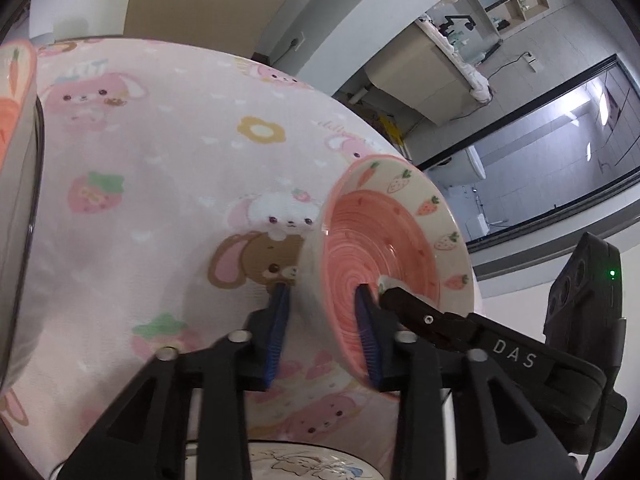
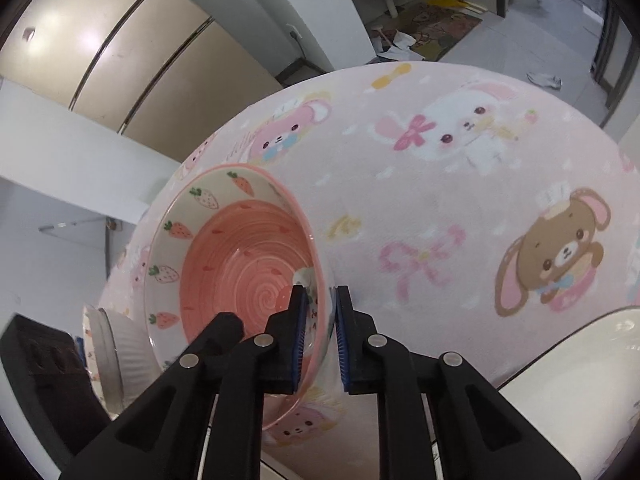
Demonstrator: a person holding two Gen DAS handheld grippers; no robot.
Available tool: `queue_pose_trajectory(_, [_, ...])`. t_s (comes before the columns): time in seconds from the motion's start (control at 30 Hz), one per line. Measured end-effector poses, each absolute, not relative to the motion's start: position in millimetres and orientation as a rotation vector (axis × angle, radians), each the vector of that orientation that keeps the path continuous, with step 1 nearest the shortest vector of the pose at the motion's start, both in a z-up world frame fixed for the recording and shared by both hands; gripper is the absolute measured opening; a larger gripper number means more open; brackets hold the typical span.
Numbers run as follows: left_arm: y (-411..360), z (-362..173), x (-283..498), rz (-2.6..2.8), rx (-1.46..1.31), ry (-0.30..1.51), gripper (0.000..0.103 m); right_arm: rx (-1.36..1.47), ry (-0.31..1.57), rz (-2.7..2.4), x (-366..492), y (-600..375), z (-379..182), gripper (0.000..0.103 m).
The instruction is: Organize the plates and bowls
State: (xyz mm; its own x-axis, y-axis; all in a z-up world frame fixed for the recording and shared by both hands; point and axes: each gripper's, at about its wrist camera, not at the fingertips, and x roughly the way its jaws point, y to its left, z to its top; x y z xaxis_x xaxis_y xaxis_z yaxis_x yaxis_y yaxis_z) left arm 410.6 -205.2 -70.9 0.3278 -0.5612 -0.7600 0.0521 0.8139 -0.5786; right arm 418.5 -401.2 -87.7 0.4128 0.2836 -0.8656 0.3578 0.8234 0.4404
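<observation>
Bowl: a pink bowl (image 1: 384, 248) with a swirled pink inside and a cream band of strawberries and carrots under the rim; it sits on the tablecloth near the table's edge, and both grippers hold it by its wall.
Bowl in right view: the same pink bowl (image 2: 236, 264) shows its inside to the left of the fingers.
Left gripper: the left gripper (image 1: 324, 292) straddles the bowl's wall, one blue pad outside and one inside; the pads lie against the wall, so it is clenched on the bowl.
Right gripper: the right gripper (image 2: 320, 296) pinches the near rim between its blue pads, one inside the bowl and one outside, closed tight on it.
Right gripper in left view: its black finger (image 1: 416, 304) reaches into the bowl just beside the left gripper's inner pad.
Tablecloth: a pink tablecloth (image 1: 160, 184) printed with bunnies, bears, strawberries and bows covers the table under the bowl.
Other dishes: a white ribbed bowl (image 2: 120, 352) lies just left of the pink bowl; a white plate (image 2: 580, 368) shows at the lower right; a plate with a drawn figure (image 1: 312, 460) sits below the left gripper.
Left edge: a carrot-patterned dish (image 1: 12, 92) is cut off by the left view's border.
</observation>
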Motion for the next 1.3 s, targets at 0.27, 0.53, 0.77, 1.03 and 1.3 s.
queue_pose_trajectory(0.27, [-194.0,-58.4,402.9,-0.414,-0.498,1.123,0.014,0.601,1.112,-0.021,415.1,-392.3,-64.0,0.015])
queue_pose_trajectory(0.53, [-187.6,1.5,379.1,-0.396,-0.418,0.969,0.014,0.616,0.953,0.054,396.1,-388.5,-10.6,0.015])
queue_pose_trajectory(0.77, [-171.2,72.3,348.2,-0.367,-0.347,0.767,0.014,0.594,0.79,0.14,367.1,-370.4,41.6,0.015])
queue_pose_trajectory(1.03, [-137.9,106.4,328.4,-0.321,-0.288,0.694,0.014,0.549,0.691,0.254,343.2,-328.8,73.2,0.015])
queue_pose_trajectory(1.3, [-78.9,98.1,298.6,-0.222,-0.248,0.653,0.014,0.46,0.662,0.376,335.1,-265.1,72.9,0.015])
